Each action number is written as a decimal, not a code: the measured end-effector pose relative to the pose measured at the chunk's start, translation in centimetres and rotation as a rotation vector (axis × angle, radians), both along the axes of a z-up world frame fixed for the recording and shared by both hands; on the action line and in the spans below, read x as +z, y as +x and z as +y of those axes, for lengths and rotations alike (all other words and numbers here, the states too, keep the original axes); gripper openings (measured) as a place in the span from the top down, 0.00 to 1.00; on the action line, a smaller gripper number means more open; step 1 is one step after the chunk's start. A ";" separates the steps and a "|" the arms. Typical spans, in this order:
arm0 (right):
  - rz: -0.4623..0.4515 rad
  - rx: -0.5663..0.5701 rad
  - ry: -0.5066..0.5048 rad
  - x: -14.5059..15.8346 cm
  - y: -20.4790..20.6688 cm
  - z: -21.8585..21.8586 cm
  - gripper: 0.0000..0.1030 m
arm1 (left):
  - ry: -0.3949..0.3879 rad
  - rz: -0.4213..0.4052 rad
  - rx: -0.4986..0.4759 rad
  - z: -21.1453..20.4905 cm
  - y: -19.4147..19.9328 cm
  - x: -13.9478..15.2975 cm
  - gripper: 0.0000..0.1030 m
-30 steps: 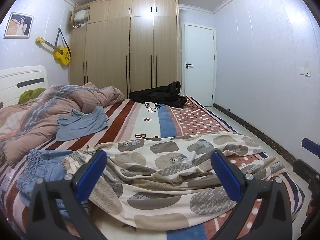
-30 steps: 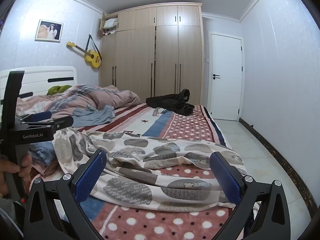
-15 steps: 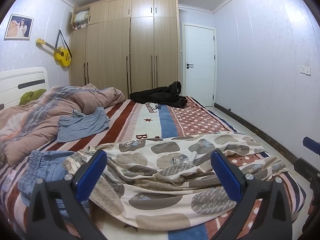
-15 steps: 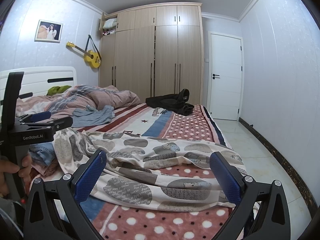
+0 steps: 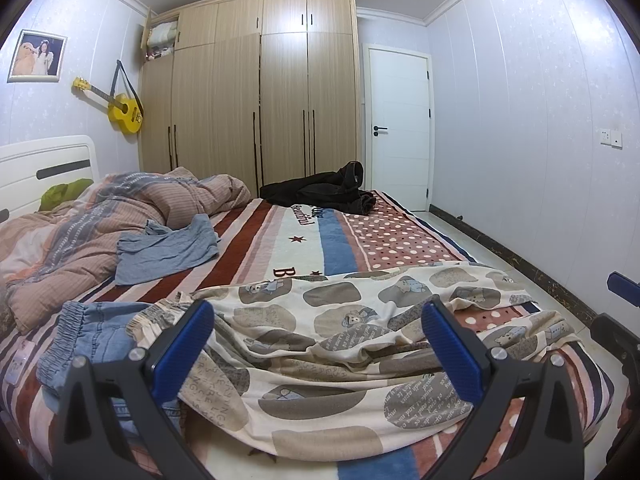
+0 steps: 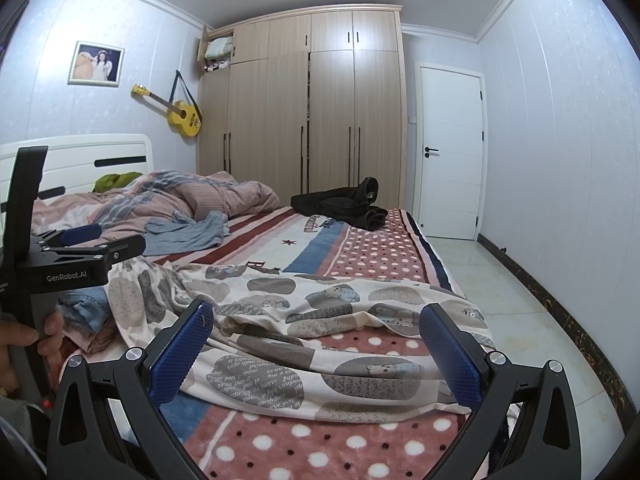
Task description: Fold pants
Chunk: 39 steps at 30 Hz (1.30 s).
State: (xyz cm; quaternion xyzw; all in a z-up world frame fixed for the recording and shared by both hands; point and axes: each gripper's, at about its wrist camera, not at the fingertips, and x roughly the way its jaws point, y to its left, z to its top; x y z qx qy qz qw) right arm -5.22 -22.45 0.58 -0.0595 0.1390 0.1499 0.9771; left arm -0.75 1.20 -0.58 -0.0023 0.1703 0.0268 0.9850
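Note:
Cream pants with grey bear patches lie rumpled across the near end of the bed, waistband to the left, legs running right. My left gripper hovers open above their middle, touching nothing. My right gripper is open too, over the leg end of the pants. In the right wrist view the left gripper's body shows at the left edge, held by a hand. The right gripper's blue pad peeks in at the left wrist view's right edge.
Blue denim shorts lie left of the pants. A blue-grey garment, a striped duvet and a black garment lie farther up the bed. Tiled floor runs along the bed's right side, toward a white door.
Both views drift only slightly; the left camera has risen a little. The pants lie as before and both grippers stay open.

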 end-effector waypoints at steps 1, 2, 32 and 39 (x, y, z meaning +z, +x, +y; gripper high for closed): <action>0.000 0.000 0.000 0.0 0.0 0.0 0.00 | 0.000 0.001 0.000 0.0 0.0 -0.1 0.01; 0.000 0.000 0.000 0.0 0.0 0.0 0.00 | 0.000 0.002 0.001 0.1 0.0 -0.1 0.01; -0.002 -0.061 0.021 -1.2 -0.4 -1.1 0.00 | -0.040 0.101 -0.013 0.7 1.2 -2.0 0.01; 0.145 -0.120 0.070 -6.0 2.3 -4.1 0.00 | -0.108 0.241 -0.003 3.0 1.6 -6.1 0.01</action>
